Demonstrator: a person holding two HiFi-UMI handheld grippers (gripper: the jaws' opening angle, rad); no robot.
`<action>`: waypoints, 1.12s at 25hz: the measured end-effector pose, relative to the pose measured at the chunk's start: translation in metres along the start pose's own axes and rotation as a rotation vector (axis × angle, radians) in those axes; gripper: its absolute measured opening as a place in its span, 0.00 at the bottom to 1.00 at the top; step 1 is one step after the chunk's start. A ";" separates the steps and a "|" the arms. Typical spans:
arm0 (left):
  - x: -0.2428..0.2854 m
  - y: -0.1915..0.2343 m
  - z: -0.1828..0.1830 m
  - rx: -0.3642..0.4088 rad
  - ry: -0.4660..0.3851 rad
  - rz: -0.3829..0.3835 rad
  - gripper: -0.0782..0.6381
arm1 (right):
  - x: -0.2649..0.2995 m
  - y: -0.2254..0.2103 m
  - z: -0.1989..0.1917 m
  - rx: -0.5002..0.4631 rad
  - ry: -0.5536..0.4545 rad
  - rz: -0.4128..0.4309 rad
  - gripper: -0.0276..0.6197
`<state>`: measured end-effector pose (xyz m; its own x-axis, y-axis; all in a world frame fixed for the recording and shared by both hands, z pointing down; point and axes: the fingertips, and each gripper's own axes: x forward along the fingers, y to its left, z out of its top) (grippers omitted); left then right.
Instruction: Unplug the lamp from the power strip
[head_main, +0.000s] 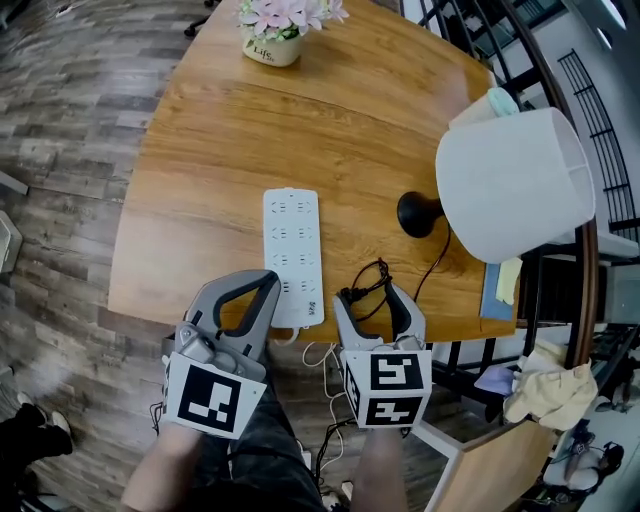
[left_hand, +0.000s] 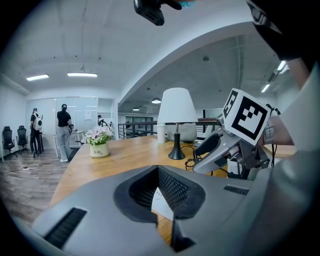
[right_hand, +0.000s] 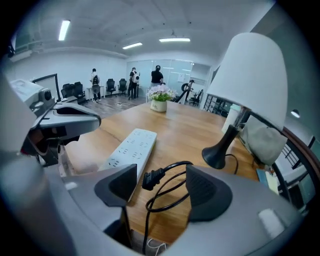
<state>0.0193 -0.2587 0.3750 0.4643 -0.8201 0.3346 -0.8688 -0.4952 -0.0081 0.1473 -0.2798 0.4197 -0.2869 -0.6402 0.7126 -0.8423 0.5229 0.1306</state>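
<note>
The white power strip (head_main: 292, 250) lies flat on the wooden table (head_main: 200, 180), with no plug in its sockets. The lamp (head_main: 515, 180), white shade on a black base (head_main: 418, 213), stands to the right. Its black plug (right_hand: 152, 178) lies loose on the table with the coiled cord (head_main: 375, 280). My right gripper (head_main: 372, 298) is open, jaws spread wide on either side of the plug without touching it. My left gripper (head_main: 268, 282) hovers shut over the strip's near end, empty. In the left gripper view the strip (left_hand: 162, 200) shows through the hollow of the jaws.
A pot of pink flowers (head_main: 272, 45) stands at the table's far edge. A white cable (head_main: 315, 355) hangs off the near edge. A railing and a beige cloth (head_main: 545, 385) are to the right. People stand far off across the office.
</note>
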 end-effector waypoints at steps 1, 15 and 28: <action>0.000 0.002 -0.001 -0.002 0.000 0.005 0.10 | 0.005 0.002 -0.005 0.002 0.036 0.025 0.51; -0.004 -0.001 -0.017 -0.006 0.030 -0.003 0.10 | 0.005 0.014 -0.048 -0.042 0.199 0.046 0.51; -0.008 -0.018 -0.019 0.020 0.028 -0.037 0.10 | -0.021 0.015 -0.038 -0.027 0.062 0.002 0.50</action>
<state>0.0278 -0.2376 0.3900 0.4911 -0.7926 0.3614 -0.8472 -0.5311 -0.0136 0.1581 -0.2368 0.4326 -0.2592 -0.6034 0.7542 -0.8288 0.5399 0.1471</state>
